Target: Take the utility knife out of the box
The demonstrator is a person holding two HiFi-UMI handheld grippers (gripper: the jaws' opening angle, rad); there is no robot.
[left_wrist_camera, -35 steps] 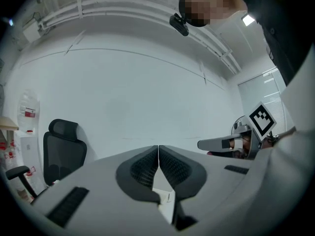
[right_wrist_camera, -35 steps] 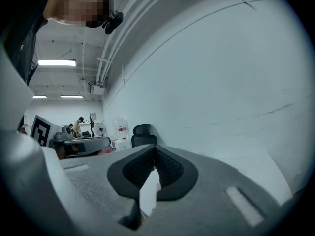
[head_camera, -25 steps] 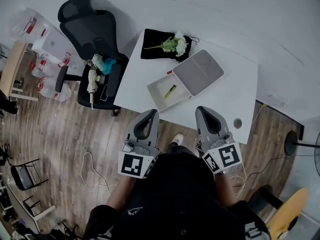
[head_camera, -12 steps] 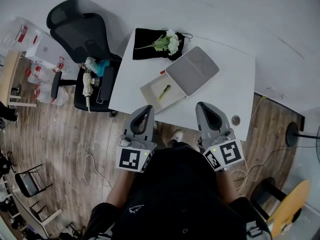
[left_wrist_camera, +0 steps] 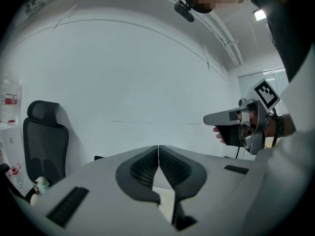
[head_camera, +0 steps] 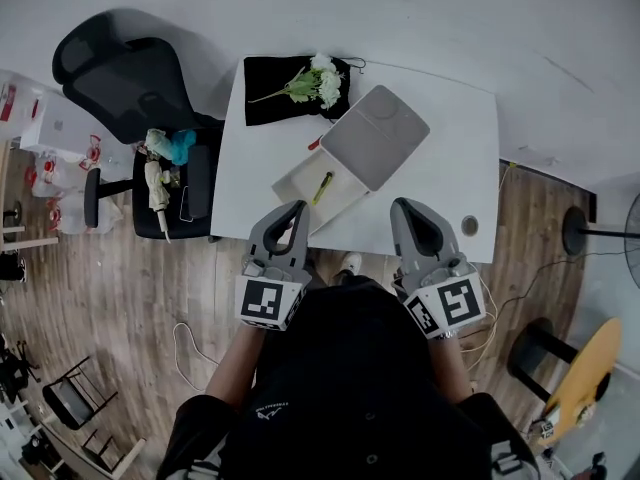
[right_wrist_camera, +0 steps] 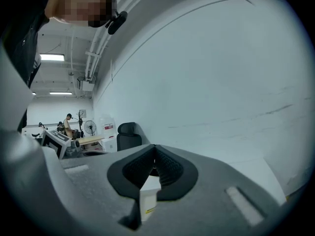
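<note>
An open white box (head_camera: 300, 186) lies on the white table (head_camera: 450, 148), its grey lid (head_camera: 375, 138) laid back to the right. A yellow-green utility knife (head_camera: 321, 187) lies inside the box. My left gripper (head_camera: 296, 209) hovers at the table's near edge just in front of the box, jaws shut and empty. My right gripper (head_camera: 402, 209) is held beside it to the right, also shut and empty. In the left gripper view the jaws (left_wrist_camera: 158, 150) meet, and the right gripper (left_wrist_camera: 238, 124) shows at the right. The right gripper (right_wrist_camera: 154, 154) jaws also touch in its own view.
A black cloth (head_camera: 270, 93) with white flowers (head_camera: 318, 80) lies at the table's far left corner. A black office chair (head_camera: 130, 88) holding clutter stands left of the table. A small round item (head_camera: 470, 226) sits near the table's front right. Wooden floor surrounds the table.
The head view has shifted, so the table and chair sit further left in the frame. Both grippers stay shut and now overlap the table's near edge.
</note>
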